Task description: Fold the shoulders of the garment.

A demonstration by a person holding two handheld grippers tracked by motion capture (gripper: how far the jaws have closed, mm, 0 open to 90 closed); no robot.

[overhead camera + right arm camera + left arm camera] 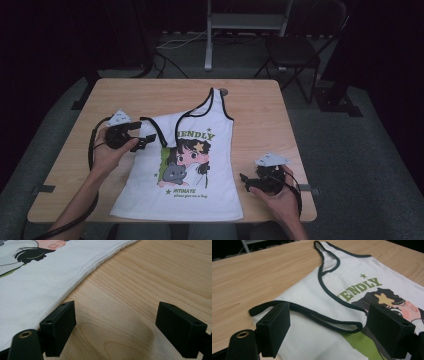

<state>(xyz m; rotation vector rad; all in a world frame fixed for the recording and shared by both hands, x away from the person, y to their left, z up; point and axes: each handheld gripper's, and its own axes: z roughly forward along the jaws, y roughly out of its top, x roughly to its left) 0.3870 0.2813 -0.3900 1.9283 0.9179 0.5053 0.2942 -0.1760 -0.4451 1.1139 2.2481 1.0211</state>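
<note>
A white tank top (200, 170) with black trim, a cartoon girl print and green lettering lies flat on the wooden table (260, 110). Its left strap (155, 127) is folded down over the chest. My left gripper (142, 137) hovers at that fold, open; in the left gripper view the folded strap (332, 320) lies below and between the spread jaws of the left gripper (329, 327), untouched. My right gripper (245, 180) rests by the shirt's right side near the hem, open. In the right gripper view the right gripper (120, 327) spans bare wood, with the shirt's edge (82, 272) just left of it.
Bare table (150, 277) lies right of the shirt and along the far edge, where a small round fitting (223, 91) sits by the upright strap. Beyond the table stand a dark chair (295, 50) and a metal stand (245, 22).
</note>
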